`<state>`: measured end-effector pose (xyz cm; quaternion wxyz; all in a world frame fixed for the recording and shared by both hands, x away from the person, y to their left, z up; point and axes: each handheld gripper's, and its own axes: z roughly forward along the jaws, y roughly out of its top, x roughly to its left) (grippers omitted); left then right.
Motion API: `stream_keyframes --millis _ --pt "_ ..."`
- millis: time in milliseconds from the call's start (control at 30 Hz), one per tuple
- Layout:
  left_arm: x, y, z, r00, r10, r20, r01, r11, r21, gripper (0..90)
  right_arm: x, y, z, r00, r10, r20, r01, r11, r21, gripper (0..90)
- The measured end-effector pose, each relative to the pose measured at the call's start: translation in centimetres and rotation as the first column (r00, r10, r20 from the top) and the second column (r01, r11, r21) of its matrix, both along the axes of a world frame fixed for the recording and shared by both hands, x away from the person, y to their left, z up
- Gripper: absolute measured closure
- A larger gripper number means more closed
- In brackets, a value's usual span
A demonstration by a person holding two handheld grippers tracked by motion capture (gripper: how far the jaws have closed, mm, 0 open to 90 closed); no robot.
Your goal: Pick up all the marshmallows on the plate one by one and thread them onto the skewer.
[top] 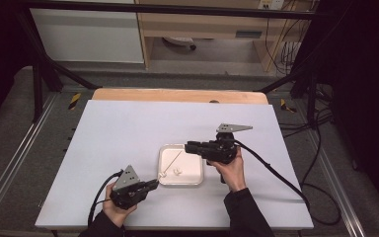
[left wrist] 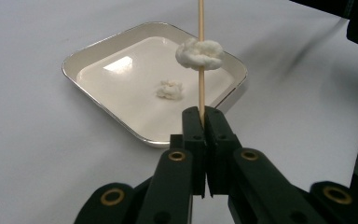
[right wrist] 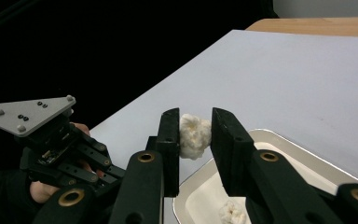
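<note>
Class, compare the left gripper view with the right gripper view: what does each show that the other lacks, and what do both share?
Left gripper view: the wooden skewer, clamped by the left hand-held gripper, with a white puffy piece threaded on it.

Right gripper view: a white lump pinched by the right hand-held gripper, and the left one's grey plate.

Shared: the white tray with a loose piece lying in it, and the table.

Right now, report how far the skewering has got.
Done: one white puff sits threaded on the skewer clamped in the left gripper. In hand: the right gripper holds a second puff. Left: one piece lies in the tray.
</note>
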<state>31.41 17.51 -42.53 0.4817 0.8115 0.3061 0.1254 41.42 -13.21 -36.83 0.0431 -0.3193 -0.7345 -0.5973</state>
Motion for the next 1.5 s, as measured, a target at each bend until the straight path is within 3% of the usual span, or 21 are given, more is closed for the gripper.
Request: stream_keyframes --millis 1000,1500 --pt "-0.2 -0.1 0.0 0.9996 -0.023 0.015 0.023 0.9997 -0.007 88.1 -0.2 1.0 -1.0 0.9966 0.057 -0.06 -0.054 0.9978 0.037 75.3" --pt "-0.4 0.0 0.0 0.9995 -0.005 0.031 0.005 0.9998 -0.018 88.2 -1.2 1.7 -1.6 0.999 0.039 -0.023 -0.037 0.9962 0.079 78.3"
